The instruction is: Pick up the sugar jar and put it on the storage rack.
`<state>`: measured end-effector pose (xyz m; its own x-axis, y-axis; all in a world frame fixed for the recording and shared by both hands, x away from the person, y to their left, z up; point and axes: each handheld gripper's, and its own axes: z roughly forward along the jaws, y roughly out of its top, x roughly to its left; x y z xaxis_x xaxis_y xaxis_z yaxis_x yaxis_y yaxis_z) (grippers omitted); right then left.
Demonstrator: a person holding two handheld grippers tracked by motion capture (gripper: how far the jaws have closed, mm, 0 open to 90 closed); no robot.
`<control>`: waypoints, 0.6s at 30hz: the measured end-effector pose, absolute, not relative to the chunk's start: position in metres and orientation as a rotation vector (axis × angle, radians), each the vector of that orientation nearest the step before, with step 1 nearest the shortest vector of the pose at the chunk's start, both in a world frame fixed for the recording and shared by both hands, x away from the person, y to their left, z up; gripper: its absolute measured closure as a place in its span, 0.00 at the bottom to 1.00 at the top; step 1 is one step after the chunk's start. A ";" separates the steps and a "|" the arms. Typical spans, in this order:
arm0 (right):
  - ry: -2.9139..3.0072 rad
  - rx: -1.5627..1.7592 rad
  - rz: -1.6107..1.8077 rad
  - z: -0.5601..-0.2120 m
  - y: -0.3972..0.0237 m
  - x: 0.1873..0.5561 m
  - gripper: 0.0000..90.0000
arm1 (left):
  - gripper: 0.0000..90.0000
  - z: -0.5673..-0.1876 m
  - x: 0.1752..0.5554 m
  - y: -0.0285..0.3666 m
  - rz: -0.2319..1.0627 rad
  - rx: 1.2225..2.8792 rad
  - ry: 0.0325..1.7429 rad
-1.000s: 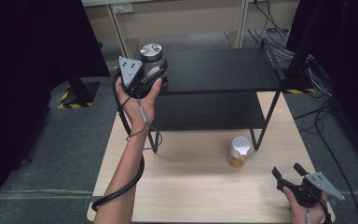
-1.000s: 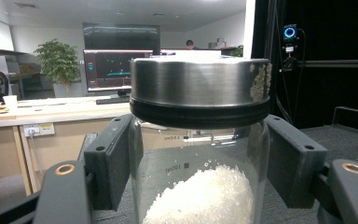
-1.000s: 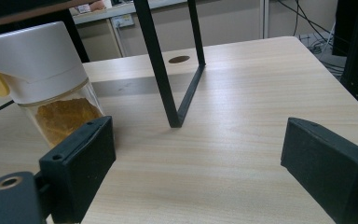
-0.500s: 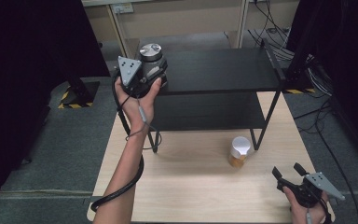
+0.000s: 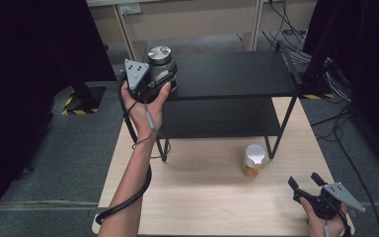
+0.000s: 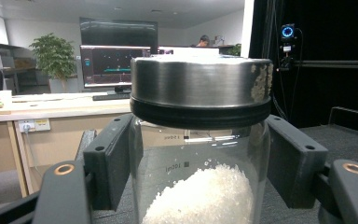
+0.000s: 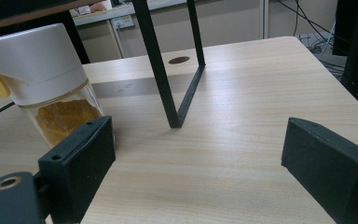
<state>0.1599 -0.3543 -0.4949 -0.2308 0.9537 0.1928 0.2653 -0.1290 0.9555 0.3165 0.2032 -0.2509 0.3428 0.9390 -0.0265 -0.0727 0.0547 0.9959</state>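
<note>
Our left gripper [image 5: 164, 79] clamps the glass jar [image 6: 200, 140] at the shelf's [image 5: 237, 74] top left corner; we set it flat before letting go, while the right gripper [image 5: 308, 185] waits wide open near the table's [image 5: 202, 197] front right corner

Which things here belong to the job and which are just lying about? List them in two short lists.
In the job:
- glass jar of white crystals, metal lid
- left gripper, shut on it
- black shelf rack

Lying about:
- white-capped spice jar of orange powder
- right gripper, open, on the wooden table
</note>
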 end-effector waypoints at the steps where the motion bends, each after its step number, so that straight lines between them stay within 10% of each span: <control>1: 1.511 1.390 1.399 -0.495 -0.354 0.160 0.11 | 0.32 -0.251 0.316 0.203 0.959 1.258 0.914; 7: 1.512 1.389 1.397 -0.495 -0.354 0.160 0.11 | 0.11 -0.254 0.313 0.200 1.013 1.226 0.896; 18: 1.509 1.389 1.398 -0.495 -0.354 0.160 0.11 | 0.05 -0.257 0.313 0.199 1.034 1.224 0.866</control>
